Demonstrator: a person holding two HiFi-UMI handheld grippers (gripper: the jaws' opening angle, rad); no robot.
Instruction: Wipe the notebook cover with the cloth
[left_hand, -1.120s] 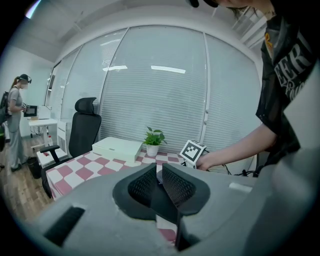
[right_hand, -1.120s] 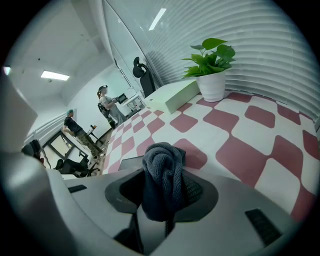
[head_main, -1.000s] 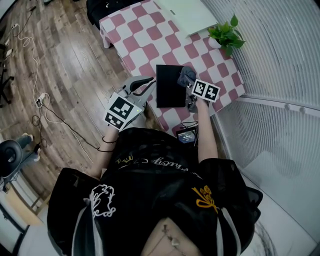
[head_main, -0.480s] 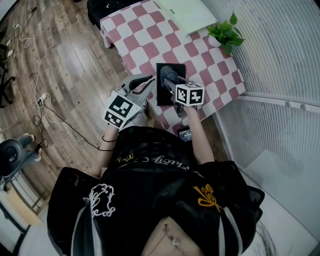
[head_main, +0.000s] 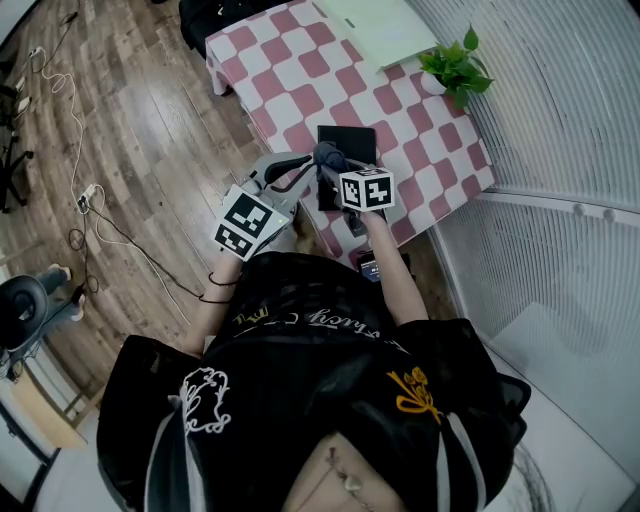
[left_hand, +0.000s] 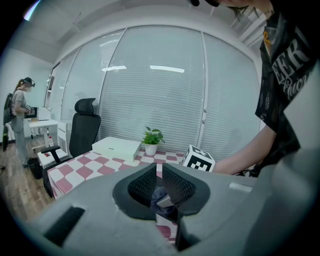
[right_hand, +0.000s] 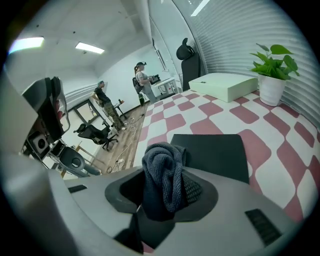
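Wiping stage, cloth at the cover. The right claw (right_hand: 162, 192) pinches a bunched grey cloth (right_hand: 165, 162), whose wad stands proud of the jaw tips. The black notebook (right_hand: 215, 155) lies flat and closed on the checked counter (right_hand: 295, 135), close to the counter edge nearest the person. In the head view the cloth sits over the cover's 9 o'clock edge; whether it presses on the cover or hovers just above cannot be told. The left claw (left_hand: 159, 175) is drawn almost together, only a slit between its pads, and grips nothing. It hangs just beside the notebook at 9 o'clock, off the counter edge, and the cloth shows through the slit. A plant (right_hand: 272, 65) stands at 2 o'clock of the notebook and a white box (right_hand: 225, 85) at 12 o'clock, both well apart from it. Hazards, as judged: nothing pins the notebook, so a stroke toward 6 or 9 o'clock could drag it to the counter edge and off. The pinch holds only part of the wad, so friction on the cover may pull the cloth free. Too steep a press would bring the hard jaw tips onto the cover. The two claws are near enough that a leftward stroke could knock them together.
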